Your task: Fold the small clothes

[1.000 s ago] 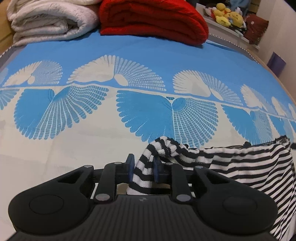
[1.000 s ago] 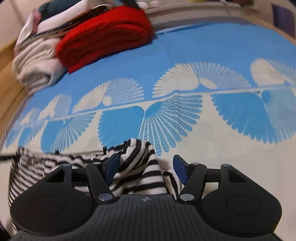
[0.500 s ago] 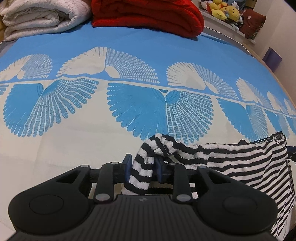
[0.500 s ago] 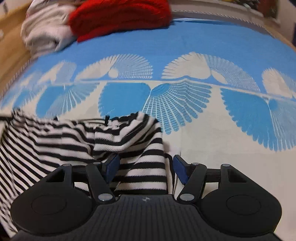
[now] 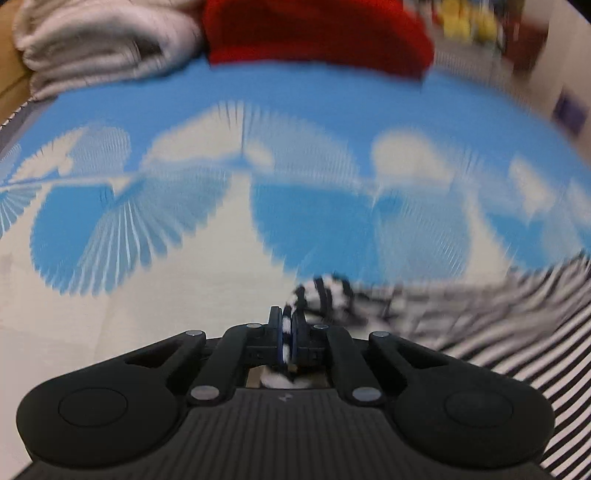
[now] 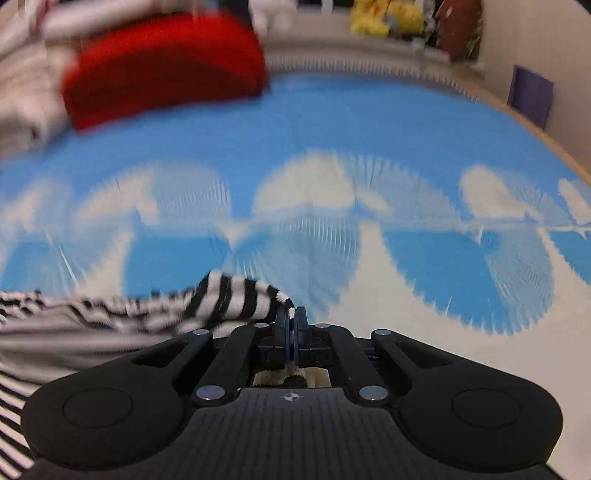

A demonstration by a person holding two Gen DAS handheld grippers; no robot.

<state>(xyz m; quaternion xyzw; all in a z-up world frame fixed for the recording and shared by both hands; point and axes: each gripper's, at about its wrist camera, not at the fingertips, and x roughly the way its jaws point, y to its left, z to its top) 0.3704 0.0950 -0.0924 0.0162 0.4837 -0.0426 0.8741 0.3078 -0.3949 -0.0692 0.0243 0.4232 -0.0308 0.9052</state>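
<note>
A black-and-white striped garment (image 5: 480,317) lies on the blue and cream bedspread (image 5: 147,288), stretched between my two grippers. In the left wrist view my left gripper (image 5: 287,325) is shut on one bunched corner of it, and the cloth runs off to the right. In the right wrist view the striped garment (image 6: 122,314) runs off to the left, and my right gripper (image 6: 291,321) is shut on its other corner, with striped fabric squeezed between the blue pads. Both views are blurred.
A folded red blanket (image 5: 317,33) and a cream blanket (image 5: 96,40) are stacked at the far end of the bed. Yellow plush toys (image 6: 384,16) sit on a shelf beyond. A purple box (image 6: 530,94) stands by the wall on the right.
Both grippers have closed on the striped cloth that lay between their jaws. Both have moved, blurring the views, and the fabric between them is pulled flatter.
</note>
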